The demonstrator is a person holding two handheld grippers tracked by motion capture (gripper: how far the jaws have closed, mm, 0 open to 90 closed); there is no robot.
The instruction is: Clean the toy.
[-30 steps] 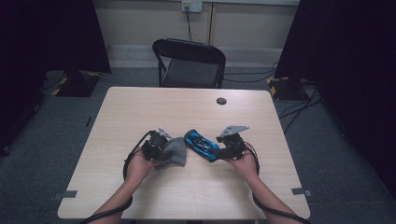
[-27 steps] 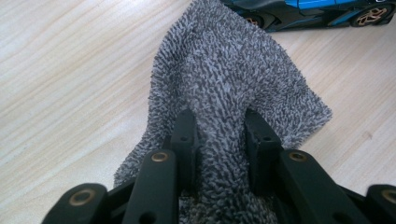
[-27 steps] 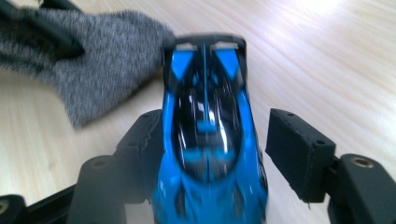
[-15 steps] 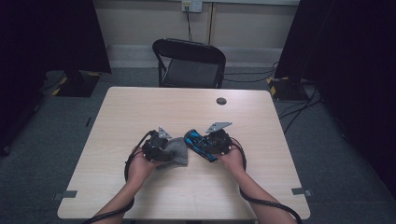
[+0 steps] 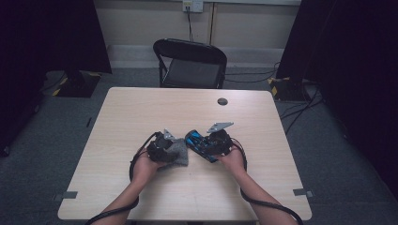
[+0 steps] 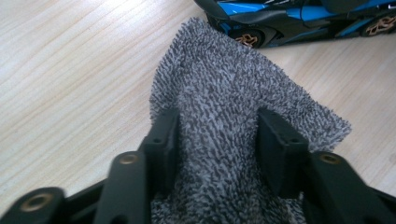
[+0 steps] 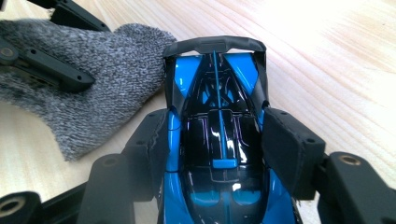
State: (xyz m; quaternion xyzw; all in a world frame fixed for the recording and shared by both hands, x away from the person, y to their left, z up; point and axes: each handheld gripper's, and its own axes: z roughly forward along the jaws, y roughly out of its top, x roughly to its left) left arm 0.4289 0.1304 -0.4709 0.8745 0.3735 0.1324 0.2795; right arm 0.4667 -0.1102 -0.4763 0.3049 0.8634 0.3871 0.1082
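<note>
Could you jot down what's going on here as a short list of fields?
Setting: wooden table, black chair behind it
Left hand-held gripper: jaws around a grey cloth, having just been closing
Right hand-held gripper: jaws against the sides of a blue toy car, having just been opening
Cloth and car: side by side, touching
Also on table: small dark disc

We look down on the table (image 5: 141,108) from its near edge, two close jaw-level views, all sharing grey cloth (image 6: 224,93) and blue car (image 7: 217,140)
</note>
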